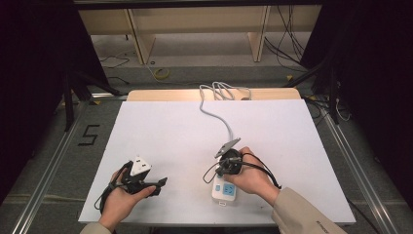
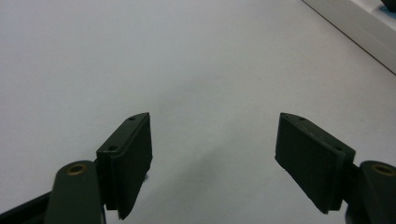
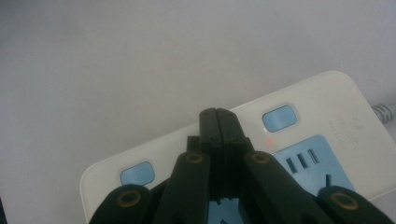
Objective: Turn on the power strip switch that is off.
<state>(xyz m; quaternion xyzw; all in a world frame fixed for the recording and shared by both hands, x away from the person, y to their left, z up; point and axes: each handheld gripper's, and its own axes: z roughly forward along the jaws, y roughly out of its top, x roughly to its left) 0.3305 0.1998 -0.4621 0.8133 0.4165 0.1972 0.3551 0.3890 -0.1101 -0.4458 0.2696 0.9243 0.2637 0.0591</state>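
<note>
A white power strip [image 1: 224, 190] lies on the white table [image 1: 170, 131], near the front edge and right of centre. Its grey cable [image 1: 216, 114] runs away across the surface to the far edge, where it is gathered in loops.

The right gripper [image 1: 228, 163] is held in the person's right hand [image 1: 251, 178] directly over the strip. In the right gripper view, its jaws are seen pressed flat against each other, with nothing between them. The closed tips [image 3: 218, 122] are positioned above the strip's top face [image 3: 327, 107], between two pale blue buttons [image 3: 280, 117] and beside a small red indicator light [image 3: 268, 141]. A blue socket panel [image 3: 308, 163] is seen just to one side of the jaws. Whether the tips actually touch the casing cannot be determined from these views.

The left gripper [image 1: 146, 178] is held in the left hand [image 1: 122, 200], well apart from the strip, towards the table's front left. In the left gripper view, its jaws [image 2: 215, 163] stand wide apart over bare table, with nothing held. A corner of the strip [image 2: 369, 28] is visible at the upper right of that view.
</note>
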